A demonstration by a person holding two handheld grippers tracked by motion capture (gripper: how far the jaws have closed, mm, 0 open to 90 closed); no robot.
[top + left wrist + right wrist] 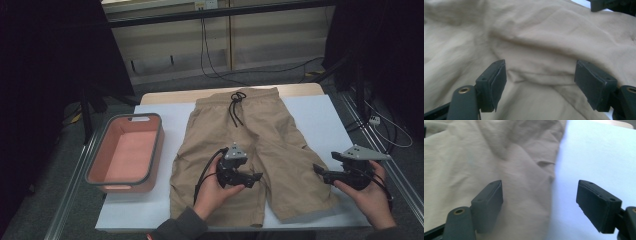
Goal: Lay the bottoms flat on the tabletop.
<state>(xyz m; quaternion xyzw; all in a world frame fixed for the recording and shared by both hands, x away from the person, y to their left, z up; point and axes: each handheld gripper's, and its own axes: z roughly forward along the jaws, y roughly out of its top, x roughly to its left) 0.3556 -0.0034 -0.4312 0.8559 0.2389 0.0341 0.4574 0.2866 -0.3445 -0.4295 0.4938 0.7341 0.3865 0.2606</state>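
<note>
The near hems of the shorts are partly covered by the two hands and are hard to make out at the near edge of the table. In the left gripper view the cloth is seen blurred, and the tips of the other gripper are cut off at the top right corner. The far edge of the table is dim.

The shorts are laid flat in the middle of the table, with the waistband and its black cord toward the far edge and the two legs toward the near edge; the long axis runs from far to near. A pink bin is placed just beside them, at the left edge.

The left gripper is held over the crotch area, its jaws apart, with nothing clamped. The right gripper is held at the outer edge of the right leg, jaws also apart, one above cloth, one above bare table.
</note>
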